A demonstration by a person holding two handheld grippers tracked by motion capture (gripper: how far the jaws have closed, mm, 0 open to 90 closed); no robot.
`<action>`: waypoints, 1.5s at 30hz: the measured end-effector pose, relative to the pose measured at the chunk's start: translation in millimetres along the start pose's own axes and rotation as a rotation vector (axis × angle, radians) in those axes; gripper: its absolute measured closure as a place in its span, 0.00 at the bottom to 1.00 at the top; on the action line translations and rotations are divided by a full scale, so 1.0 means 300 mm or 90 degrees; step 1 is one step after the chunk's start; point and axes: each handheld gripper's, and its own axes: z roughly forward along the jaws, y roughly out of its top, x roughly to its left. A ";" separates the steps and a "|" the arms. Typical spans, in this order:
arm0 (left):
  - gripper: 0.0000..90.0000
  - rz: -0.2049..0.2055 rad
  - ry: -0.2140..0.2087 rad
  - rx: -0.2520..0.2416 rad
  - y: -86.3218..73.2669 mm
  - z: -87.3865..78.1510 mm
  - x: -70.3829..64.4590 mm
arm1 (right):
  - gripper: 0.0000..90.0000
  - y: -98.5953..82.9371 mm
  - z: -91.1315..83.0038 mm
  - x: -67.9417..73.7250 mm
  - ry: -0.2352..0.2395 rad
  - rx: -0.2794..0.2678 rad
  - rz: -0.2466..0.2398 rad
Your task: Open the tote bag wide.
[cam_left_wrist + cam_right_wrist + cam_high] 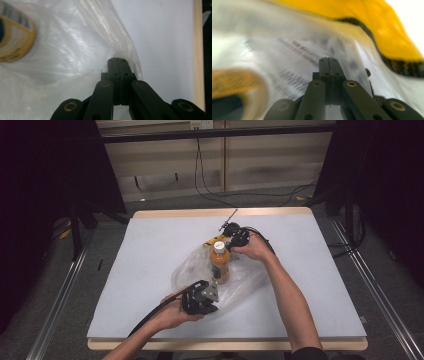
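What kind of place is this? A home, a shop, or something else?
Probably a lab or recording studio, not a home: a bare work table stands between black curtains, loose cables run across the floor, and metal rails flank the table.

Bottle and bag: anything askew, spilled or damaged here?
Nothing stands out. The bottle stands upright, capped, in the crumpled clear bag, with no liquid on the table. The left gripper and right gripper each pinch the bag. The right gripper view is blurred.
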 end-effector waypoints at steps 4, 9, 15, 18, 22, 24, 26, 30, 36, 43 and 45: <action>1.00 0.020 -0.012 0.005 0.005 0.000 -0.032 | 1.00 0.046 0.014 -0.027 -0.049 0.015 0.003; 1.00 0.040 -0.024 -0.002 -0.001 -0.002 -0.072 | 1.00 0.061 0.021 -0.071 -0.097 0.001 0.031; 1.00 0.043 -0.022 0.002 -0.003 -0.005 -0.114 | 1.00 0.071 0.021 -0.100 -0.130 0.004 0.061; 1.00 0.045 -0.028 -0.001 -0.006 -0.006 -0.126 | 1.00 0.090 0.027 -0.112 -0.150 0.015 0.059; 1.00 0.051 -0.026 -0.005 -0.012 -0.009 -0.141 | 1.00 0.097 0.029 -0.139 -0.152 0.008 0.085; 1.00 0.051 -0.039 -0.008 -0.014 -0.008 -0.134 | 1.00 0.100 0.032 -0.144 -0.166 0.003 0.094; 1.00 0.049 -0.044 -0.010 -0.017 -0.010 -0.132 | 1.00 0.100 0.033 -0.149 -0.171 -0.001 0.095; 1.00 0.040 -0.048 -0.020 -0.020 -0.008 -0.126 | 1.00 0.100 0.035 -0.141 -0.184 0.001 0.086; 1.00 0.010 -0.048 -0.071 -0.030 -0.049 -0.079 | 1.00 0.092 -0.018 -0.098 -0.106 -0.057 0.060; 1.00 -0.020 -0.015 -0.123 -0.030 -0.120 -0.009 | 1.00 0.068 -0.157 -0.046 -0.060 -0.172 0.044; 1.00 -0.025 -0.005 -0.133 -0.031 -0.128 -0.001 | 1.00 0.062 -0.173 -0.037 -0.055 -0.183 0.039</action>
